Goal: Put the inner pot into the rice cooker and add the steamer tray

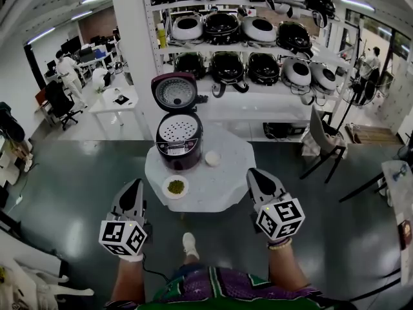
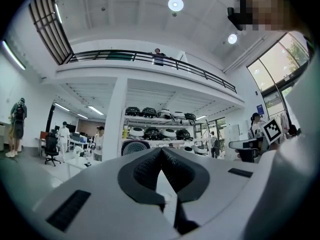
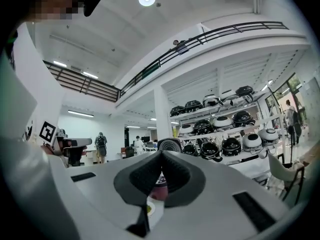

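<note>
Rice cooker [image 1: 179, 144] stands on the white table [image 1: 219, 192], lid [image 1: 174, 92] up, with the perforated steamer tray [image 1: 178, 130] seated in its top. A dish of green bits [image 1: 175, 187] and a white cup [image 1: 212, 158] sit just beside it. Left gripper [image 1: 137, 185] and right gripper [image 1: 253, 174] are at the table's near side, apart from the cooker, jaws pressed together on nothing.

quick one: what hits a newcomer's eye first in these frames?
The maroon rice cooker, lid up, on the small white table at the centre of the head view, with a perforated steamer tray sitting in its top. Behind it, a shelf rack crowded with more cookers. At the bottom, the left claw and right claw flank the table's near edge, both shut and empty.
</note>
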{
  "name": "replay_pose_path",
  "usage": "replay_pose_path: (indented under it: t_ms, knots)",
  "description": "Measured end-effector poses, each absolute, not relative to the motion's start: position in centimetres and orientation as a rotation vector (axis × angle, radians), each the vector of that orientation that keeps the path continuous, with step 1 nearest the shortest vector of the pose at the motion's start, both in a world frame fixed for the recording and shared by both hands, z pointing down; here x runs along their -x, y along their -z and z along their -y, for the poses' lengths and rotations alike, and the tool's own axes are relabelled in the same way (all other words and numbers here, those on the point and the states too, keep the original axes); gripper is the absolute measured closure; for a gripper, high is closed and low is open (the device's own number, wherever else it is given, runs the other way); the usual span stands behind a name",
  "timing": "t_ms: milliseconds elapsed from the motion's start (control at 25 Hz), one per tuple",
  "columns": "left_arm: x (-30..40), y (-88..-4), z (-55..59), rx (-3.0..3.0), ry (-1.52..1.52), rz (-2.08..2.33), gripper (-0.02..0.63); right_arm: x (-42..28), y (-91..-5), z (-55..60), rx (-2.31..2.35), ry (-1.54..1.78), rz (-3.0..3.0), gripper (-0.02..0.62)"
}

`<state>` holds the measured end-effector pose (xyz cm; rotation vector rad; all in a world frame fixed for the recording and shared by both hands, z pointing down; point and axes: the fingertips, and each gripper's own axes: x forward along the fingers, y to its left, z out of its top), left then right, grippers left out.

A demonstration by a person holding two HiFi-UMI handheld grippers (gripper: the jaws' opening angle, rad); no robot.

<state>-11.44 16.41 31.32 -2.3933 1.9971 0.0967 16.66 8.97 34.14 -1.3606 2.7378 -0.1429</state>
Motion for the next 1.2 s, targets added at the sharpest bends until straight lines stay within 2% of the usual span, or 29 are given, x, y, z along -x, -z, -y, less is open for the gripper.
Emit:
replay_pose_path:
  t_ms: [1200]
  knots:
    - [10.9, -32.8, -16.6, 2.398, -0.062, -2.028, 0.584, -17.6, -34.6, -9.3, 1.386, 0.135, -2.754, 0.591]
